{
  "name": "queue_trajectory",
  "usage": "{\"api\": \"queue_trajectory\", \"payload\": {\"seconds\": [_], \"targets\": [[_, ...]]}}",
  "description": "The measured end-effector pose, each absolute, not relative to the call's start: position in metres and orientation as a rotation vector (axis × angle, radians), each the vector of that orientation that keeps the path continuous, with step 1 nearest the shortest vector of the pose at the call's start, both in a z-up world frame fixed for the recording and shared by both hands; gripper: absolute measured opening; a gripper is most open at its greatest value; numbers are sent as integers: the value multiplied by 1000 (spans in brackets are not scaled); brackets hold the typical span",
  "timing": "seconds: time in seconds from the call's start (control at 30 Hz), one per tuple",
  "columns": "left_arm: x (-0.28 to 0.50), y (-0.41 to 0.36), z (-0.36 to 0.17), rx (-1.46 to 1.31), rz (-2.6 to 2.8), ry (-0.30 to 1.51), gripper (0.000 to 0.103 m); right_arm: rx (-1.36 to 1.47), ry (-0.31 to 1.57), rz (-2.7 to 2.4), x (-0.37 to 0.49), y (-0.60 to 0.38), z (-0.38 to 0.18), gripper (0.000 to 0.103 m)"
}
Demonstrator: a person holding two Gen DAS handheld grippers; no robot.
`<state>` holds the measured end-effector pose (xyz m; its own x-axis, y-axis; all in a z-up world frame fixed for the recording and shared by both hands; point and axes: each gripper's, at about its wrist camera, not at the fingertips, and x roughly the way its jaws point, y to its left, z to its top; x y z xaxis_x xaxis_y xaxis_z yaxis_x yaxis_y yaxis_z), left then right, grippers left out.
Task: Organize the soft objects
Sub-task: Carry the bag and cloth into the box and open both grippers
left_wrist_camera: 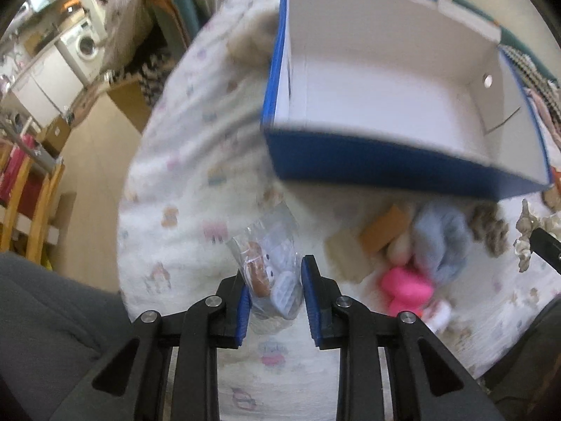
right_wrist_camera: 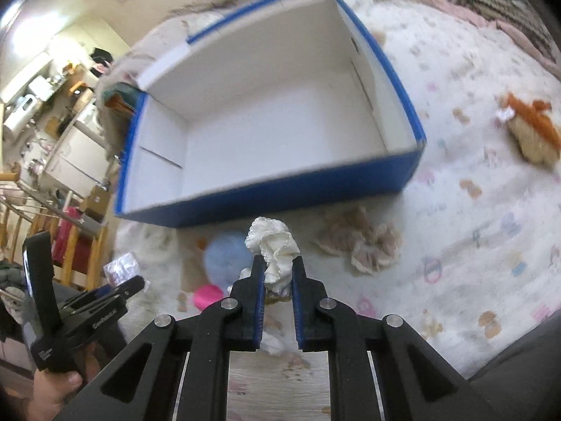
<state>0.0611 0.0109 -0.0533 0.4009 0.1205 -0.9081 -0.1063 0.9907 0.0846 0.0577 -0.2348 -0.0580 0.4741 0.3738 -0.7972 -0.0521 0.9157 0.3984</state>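
Note:
An open blue box (left_wrist_camera: 385,168) with a white inside stands on the patterned bed cover; it also shows in the right wrist view (right_wrist_camera: 280,189). My left gripper (left_wrist_camera: 275,277) is shut on a clear plastic bag holding a small brown and blue toy (left_wrist_camera: 270,266), lifted in front of the box. My right gripper (right_wrist_camera: 278,263) is shut on a white frilly scrunchie (right_wrist_camera: 275,249), held just before the box's near wall. The left gripper (right_wrist_camera: 105,294) also appears at the lower left of the right wrist view.
On the cover near the box lie a light blue fluffy ball (left_wrist_camera: 441,242), a pink soft object (left_wrist_camera: 406,287), tan pads (left_wrist_camera: 382,231), a beige frilly scrunchie (right_wrist_camera: 364,242) and an orange and cream plush (right_wrist_camera: 533,129). The bed edge drops to a wooden floor (left_wrist_camera: 94,175) at left.

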Motion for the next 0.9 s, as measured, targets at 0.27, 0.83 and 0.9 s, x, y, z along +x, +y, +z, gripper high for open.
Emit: {"api": "queue_trajectory", "payload": {"seconds": [0.27,0.83,0.9], "targets": [[89,1,12,33,121,992,24,354,945,311,79,-242,-6,15],[222,-35,-10,96,28,996,24,297,982,281,192,-235,-25,15],[229,-39,-21,101,23,1010,24,295,1020,266,202,-232,-38,15]]}}
